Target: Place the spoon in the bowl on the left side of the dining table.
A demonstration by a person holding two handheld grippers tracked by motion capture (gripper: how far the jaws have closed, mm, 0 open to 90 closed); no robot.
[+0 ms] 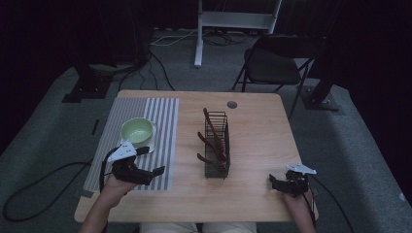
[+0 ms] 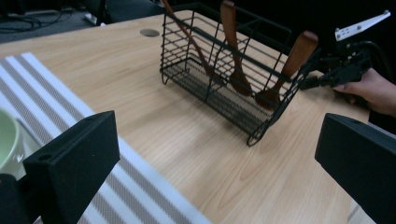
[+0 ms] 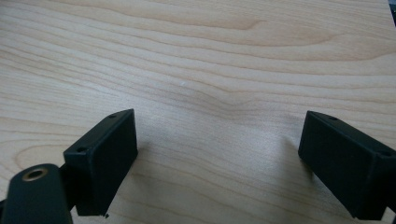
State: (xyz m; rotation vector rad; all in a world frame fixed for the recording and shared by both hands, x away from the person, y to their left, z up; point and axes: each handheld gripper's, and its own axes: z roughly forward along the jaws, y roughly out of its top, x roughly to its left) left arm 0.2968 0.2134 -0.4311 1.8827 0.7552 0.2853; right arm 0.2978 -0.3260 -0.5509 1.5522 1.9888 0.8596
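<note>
Left gripper, jaws wide and empty, left of the black wire basket; right gripper, jaws wide, to its right. Basket mid-table holds brown wooden utensils, heads half-hidden behind wire.

Right claw agape over table

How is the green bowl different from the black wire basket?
The green bowl is round, solid and pale; the black wire basket is long, dark and see-through mesh. The bowl looks empty and sits on a striped mat, while the basket holds wooden utensils and stands on the bare wooden table. Both are open-topped containers.
</note>
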